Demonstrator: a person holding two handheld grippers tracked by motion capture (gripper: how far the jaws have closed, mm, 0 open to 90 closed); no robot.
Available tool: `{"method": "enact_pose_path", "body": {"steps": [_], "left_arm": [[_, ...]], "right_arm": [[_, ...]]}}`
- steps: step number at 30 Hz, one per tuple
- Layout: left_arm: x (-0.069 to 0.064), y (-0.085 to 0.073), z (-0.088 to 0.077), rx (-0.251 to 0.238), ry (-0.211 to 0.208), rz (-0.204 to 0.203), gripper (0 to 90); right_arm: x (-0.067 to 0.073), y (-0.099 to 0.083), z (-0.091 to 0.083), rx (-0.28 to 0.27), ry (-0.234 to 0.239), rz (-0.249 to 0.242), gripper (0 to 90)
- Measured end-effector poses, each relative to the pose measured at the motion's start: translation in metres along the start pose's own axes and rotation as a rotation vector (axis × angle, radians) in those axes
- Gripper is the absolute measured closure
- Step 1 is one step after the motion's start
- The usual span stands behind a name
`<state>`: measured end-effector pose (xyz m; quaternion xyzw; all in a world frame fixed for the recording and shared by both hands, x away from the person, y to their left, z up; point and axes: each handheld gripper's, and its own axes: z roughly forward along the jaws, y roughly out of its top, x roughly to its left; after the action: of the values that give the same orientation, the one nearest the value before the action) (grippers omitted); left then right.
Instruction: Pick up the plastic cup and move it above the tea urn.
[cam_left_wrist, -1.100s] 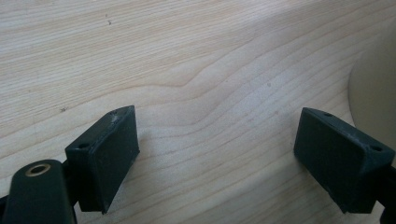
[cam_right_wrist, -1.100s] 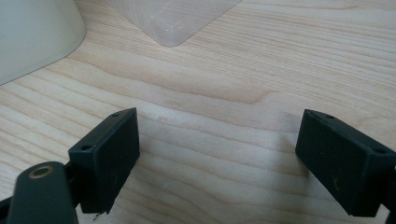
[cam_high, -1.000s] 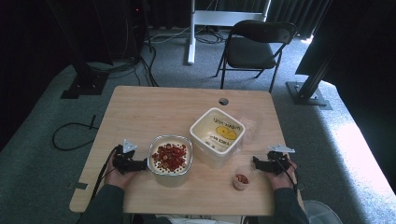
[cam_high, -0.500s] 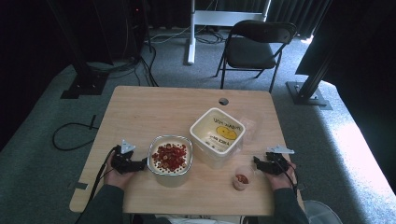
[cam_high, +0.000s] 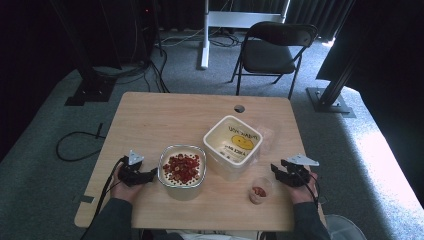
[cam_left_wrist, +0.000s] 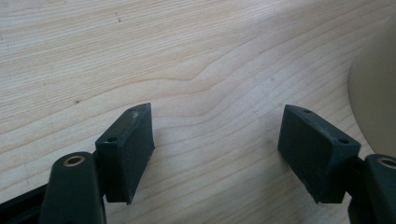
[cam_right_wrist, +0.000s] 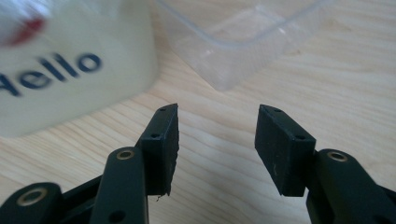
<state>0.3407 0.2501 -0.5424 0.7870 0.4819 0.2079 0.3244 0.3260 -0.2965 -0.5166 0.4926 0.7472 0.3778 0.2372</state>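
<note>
Red-filled bowl sits near the front edge of a wooden table, the landmark for everything here. Behind and to the right of the bowl stands a white tub with a yellow mark inside, and a clear lid lies against the tub's right side. To the front right of the bowl is a small cup holding something red. The left gripper rests just left of the bowl, jaws spread wide with bare wood between them; in the left gripper view the bowl's pale wall shows beside the right jaw. The right gripper lies well right of the bowl, beyond the cup, jaws likewise parted and gripping nothing. In the right gripper view the tub reads "Hello" beside the lid.
</note>
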Motion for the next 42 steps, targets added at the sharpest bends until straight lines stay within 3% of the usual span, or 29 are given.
{"method": "enact_pose_path", "body": {"steps": [7, 17, 28, 37, 42], "left_arm": [[0.0, 0.0, 0.0, -0.001, 0.001, -0.001, 28.4], [0.0, -0.001, 0.0, -0.005, -0.001, 0.001, 28.4], [0.0, -0.001, 0.0, -0.008, -0.001, -0.001, 28.4], [0.0, -0.001, 0.0, -0.009, -0.001, -0.002, 28.4], [0.0, -0.001, 0.0, -0.009, -0.001, -0.001, 28.4]], "right_arm": [[0.008, 0.015, -0.008, -0.046, 0.041, -0.032, 48.6], [-0.003, 0.033, -0.003, -0.057, -0.028, -0.029, 46.0], [-0.02, 0.055, 0.016, -0.051, -0.106, 0.014, 43.2], [-0.03, 0.058, 0.049, 0.033, -0.151, 0.1, 39.8], [-0.033, 0.056, 0.059, 0.076, -0.16, 0.123, 44.3]]}}
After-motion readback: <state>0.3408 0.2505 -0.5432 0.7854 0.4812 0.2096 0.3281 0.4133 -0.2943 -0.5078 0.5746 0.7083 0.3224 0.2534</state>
